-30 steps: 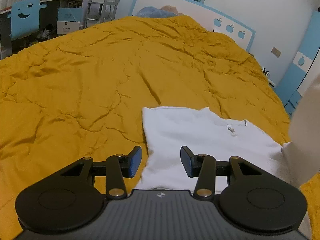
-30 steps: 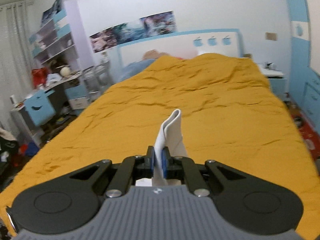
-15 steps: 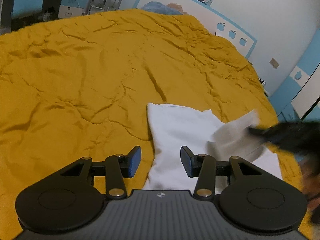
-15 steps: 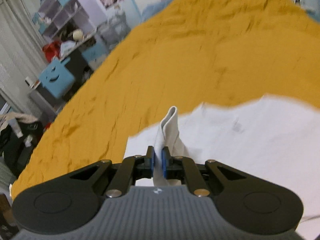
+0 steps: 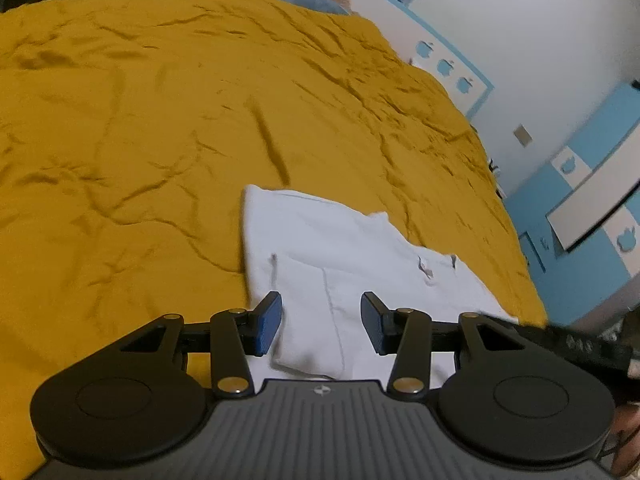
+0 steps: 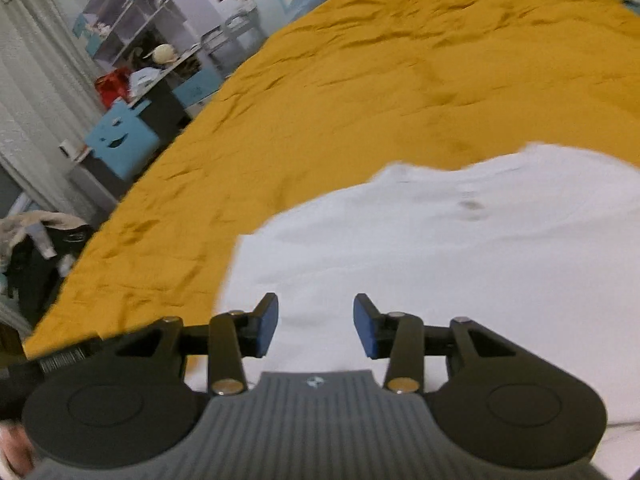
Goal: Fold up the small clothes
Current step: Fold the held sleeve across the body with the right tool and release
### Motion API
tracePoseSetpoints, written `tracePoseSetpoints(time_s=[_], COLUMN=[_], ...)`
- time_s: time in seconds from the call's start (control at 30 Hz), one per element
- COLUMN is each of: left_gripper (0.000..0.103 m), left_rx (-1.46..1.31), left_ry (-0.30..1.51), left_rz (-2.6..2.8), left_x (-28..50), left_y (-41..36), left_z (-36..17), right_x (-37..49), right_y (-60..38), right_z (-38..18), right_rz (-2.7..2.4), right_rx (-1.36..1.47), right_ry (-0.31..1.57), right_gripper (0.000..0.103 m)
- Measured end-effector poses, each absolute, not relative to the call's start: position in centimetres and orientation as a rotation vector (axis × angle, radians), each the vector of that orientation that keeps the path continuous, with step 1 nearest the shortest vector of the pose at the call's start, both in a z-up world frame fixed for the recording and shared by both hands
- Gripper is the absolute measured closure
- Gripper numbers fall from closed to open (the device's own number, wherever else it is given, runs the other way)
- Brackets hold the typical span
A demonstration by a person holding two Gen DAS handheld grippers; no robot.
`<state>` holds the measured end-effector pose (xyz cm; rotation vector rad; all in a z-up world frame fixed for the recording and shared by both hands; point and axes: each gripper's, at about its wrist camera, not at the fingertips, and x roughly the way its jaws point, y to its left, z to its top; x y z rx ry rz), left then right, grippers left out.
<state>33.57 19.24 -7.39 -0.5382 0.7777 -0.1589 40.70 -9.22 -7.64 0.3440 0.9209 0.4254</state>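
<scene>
A white garment point(image 5: 344, 264) lies folded flat on a bed covered by a wrinkled mustard-yellow quilt point(image 5: 160, 128). No readable writing shows anywhere; a small grey mark near the garment's neckline is too blurred to make out, and pale blue apple shapes point(image 5: 444, 66) decorate the white headboard. The left tongs point(image 5: 321, 328) hang over the garment's near edge with their blue pads spread apart, holding nothing, cloth showing between them. The right tongs point(image 6: 316, 330) are likewise spread apart and empty, poised above the garment's near left corner. A blue box with a smiling face point(image 6: 120, 140) sits beside the bed.
</scene>
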Motion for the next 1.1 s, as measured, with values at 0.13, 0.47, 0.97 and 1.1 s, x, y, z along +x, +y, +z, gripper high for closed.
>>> tracePoseSetpoints(time_s=[0.13, 0.47, 0.97, 1.1], left_gripper=[0.054, 0.059, 0.098, 0.098], left_rx=[-0.436, -0.339, -0.217, -0.159], left_ry=[0.788, 0.862, 0.928, 0.961], left_rz=[-0.180, -0.147, -0.061, -0.051], left_x=[34.1, 34.4, 34.7, 35.4], left_y=[17.0, 15.2, 14.8, 14.4], left_z=[-7.5, -9.6, -10.7, -11.7], right_x=[37.6, 30.0, 30.1, 30.8], right_y=[-17.0, -29.9, -32.0, -32.7], right_z=[-8.3, -10.1, -11.8, -14.5], right_rz=[0.324, 0.083, 0.051, 0.044], right_rx=[0.284, -0.045, -0.090, -0.039], right_ry=[0.887, 0.872, 0.858, 0.952], right_gripper=[0.065, 0.065, 0.102, 0.102])
